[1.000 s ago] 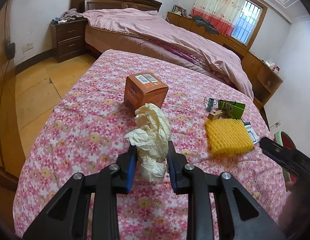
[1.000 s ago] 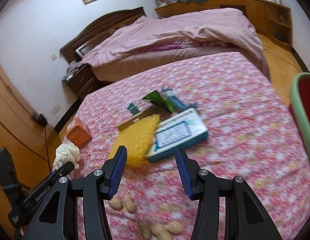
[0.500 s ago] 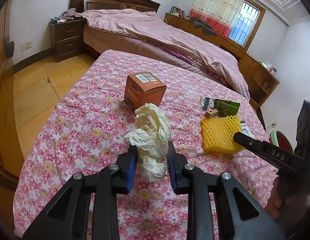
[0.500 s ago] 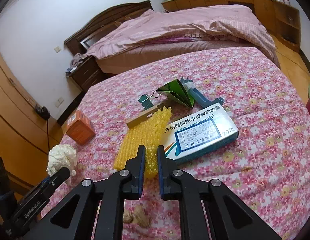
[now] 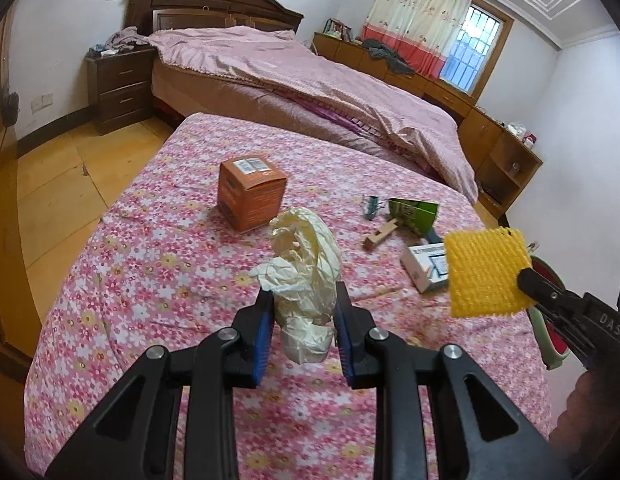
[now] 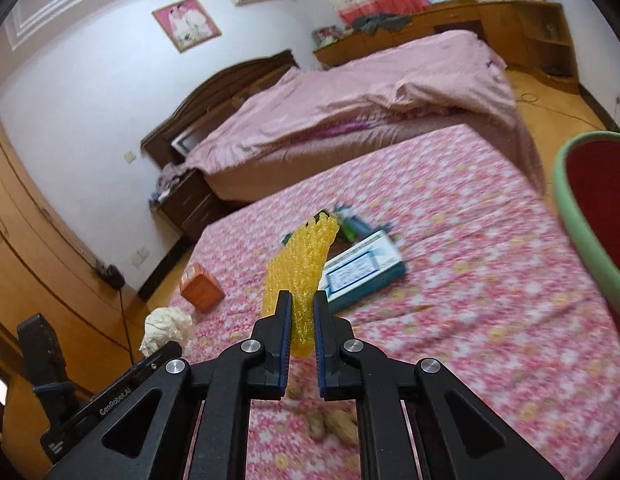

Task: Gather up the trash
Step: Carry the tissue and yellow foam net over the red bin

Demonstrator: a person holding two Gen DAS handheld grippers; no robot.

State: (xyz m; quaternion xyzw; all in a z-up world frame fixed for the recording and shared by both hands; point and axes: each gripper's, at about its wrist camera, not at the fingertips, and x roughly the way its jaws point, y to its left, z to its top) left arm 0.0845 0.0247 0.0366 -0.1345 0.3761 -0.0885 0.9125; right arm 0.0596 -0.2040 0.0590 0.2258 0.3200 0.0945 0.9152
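**Both grippers carrying trash above the flowered bed**

The flowered bedspread point(image 5: 150, 264) is filling most of both views, pink with small blossoms, and everything else is lying on it or being held over it. Behind it a second bed under a pink quilt point(image 5: 310, 80) is running toward the window.

A green-rimmed red bin point(image 6: 589, 248) is showing at the right edge of the right wrist view, beside the bed; in the left wrist view only a sliver of it is peeking out behind the right gripper.

An orange box point(image 5: 252, 192) is standing upright near the middle of the bedspread. To its right a white-and-teal medicine box point(image 6: 361, 272) is lying flat, with a green folded packet point(image 5: 413, 214), a binder clip point(image 5: 370, 206) and a small wooden piece point(image 5: 381, 236) near it. A few nuts point(image 6: 333, 426) are lying close under the right gripper, blurred.

The left gripper point(image 5: 304, 320) is clamping the crumpled cream paper wad point(image 5: 306, 276) between its blue pads, the wad bulging up past the fingertips and hanging clear of the bedspread.

The right gripper point(image 6: 302, 320) is pinching the yellow foam net point(image 6: 300, 272) by its lower edge, fingers nearly together; the net is standing up from the fingertips, lifted off the bed, out in front of the medicine box.
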